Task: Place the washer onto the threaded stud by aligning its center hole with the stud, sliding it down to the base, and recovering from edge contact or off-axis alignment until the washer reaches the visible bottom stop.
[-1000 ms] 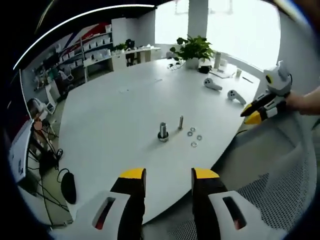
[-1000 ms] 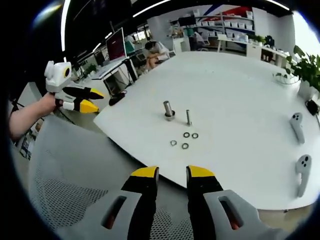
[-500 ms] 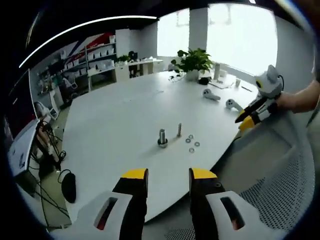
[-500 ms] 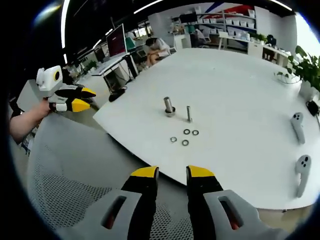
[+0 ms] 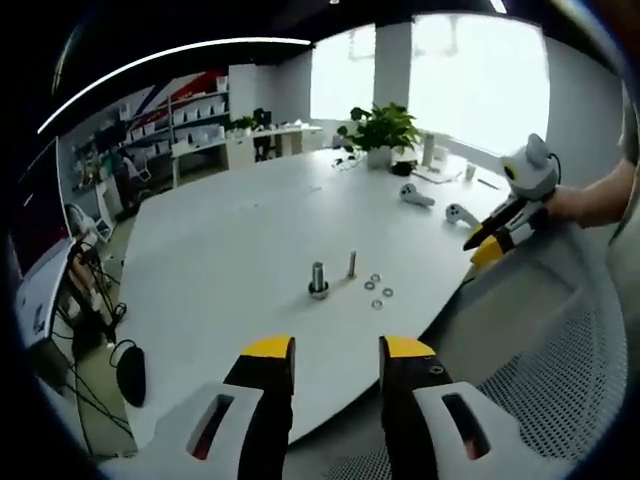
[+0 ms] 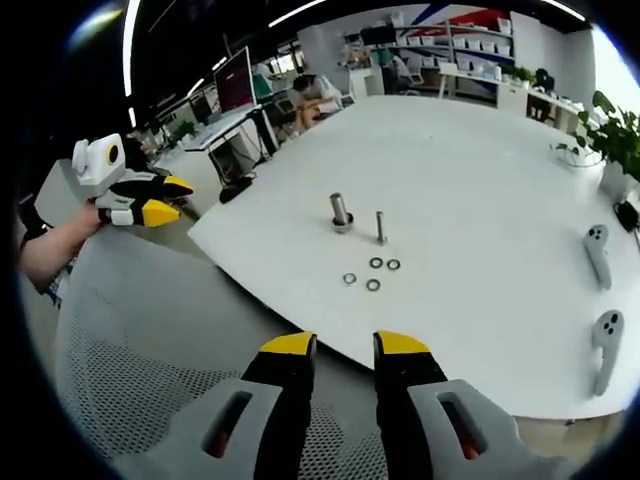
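A thin threaded stud (image 5: 351,264) (image 6: 381,227) stands upright on the white table (image 5: 230,250) (image 6: 480,180). A thicker bolt (image 5: 318,280) (image 6: 341,212) stands beside it. Several loose washers (image 5: 377,290) (image 6: 372,273) lie flat next to the stud, toward the table's near edge. My left gripper (image 5: 337,350) hangs off the table edge, well short of the washers, open and holding nothing. It also appears at the left of the right gripper view as the left gripper (image 6: 165,198). My right gripper (image 6: 345,345) is open and bare too, over a chair; it appears as the right gripper (image 5: 482,240).
Two white hand controllers (image 5: 418,196) (image 6: 594,250) lie on the table past the washers. A potted plant (image 5: 381,125) stands at the far edge. A grey mesh chair (image 6: 150,380) (image 5: 560,370) sits between the grippers and the table edge. Desks, shelves and a monitor (image 6: 232,88) stand beyond.
The left gripper view has drawn back a little, so the stud and washers look smaller. The right gripper has edged slightly closer to the table edge. Nothing on the table has moved.
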